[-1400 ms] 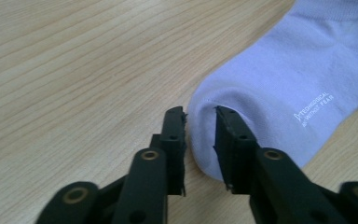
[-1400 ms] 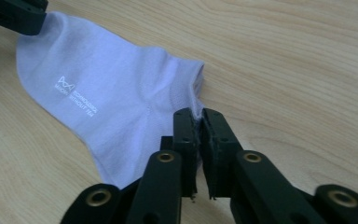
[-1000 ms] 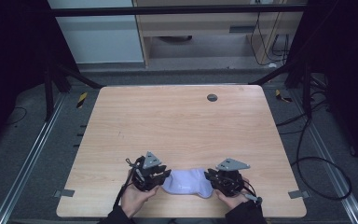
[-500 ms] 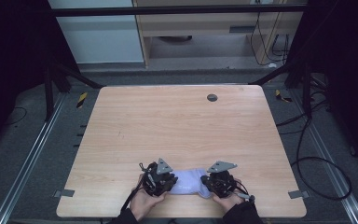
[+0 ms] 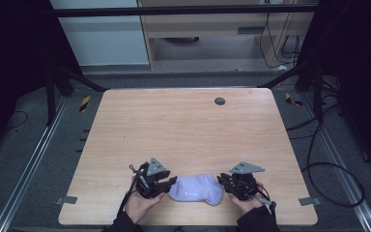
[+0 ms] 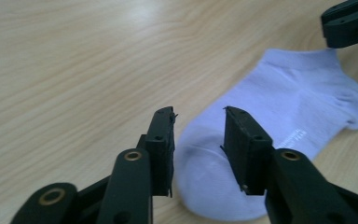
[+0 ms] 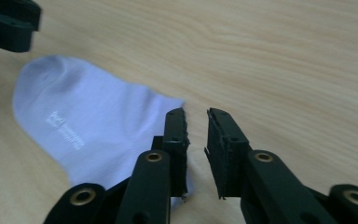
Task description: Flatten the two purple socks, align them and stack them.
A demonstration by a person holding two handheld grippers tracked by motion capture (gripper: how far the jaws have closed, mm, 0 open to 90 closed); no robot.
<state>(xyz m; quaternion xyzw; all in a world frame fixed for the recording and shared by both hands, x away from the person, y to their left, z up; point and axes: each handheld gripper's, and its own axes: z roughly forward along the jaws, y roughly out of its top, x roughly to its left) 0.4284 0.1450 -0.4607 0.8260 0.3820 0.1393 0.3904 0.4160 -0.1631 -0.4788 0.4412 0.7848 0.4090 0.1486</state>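
Observation:
A pale lilac ankle sock lies flat near the table's front edge. My left gripper sits at the sock's left end. In the left gripper view its jaws stand open, with the rounded end of the sock lying under the gap. My right gripper is at the sock's right end. In the right gripper view its jaws stand a little apart with bare wood between them, and the sock edge lies beside the left jaw. Each view shows the other gripper's tip across the sock.
The wooden table has a small dark round insert near its far edge. Tape strips mark the front corners. Dark frame posts and cables stand beyond the table's sides.
Half a second ago both grippers were closer together over the sock. They have since drawn apart to its two ends, and the sock lies spread out flat.

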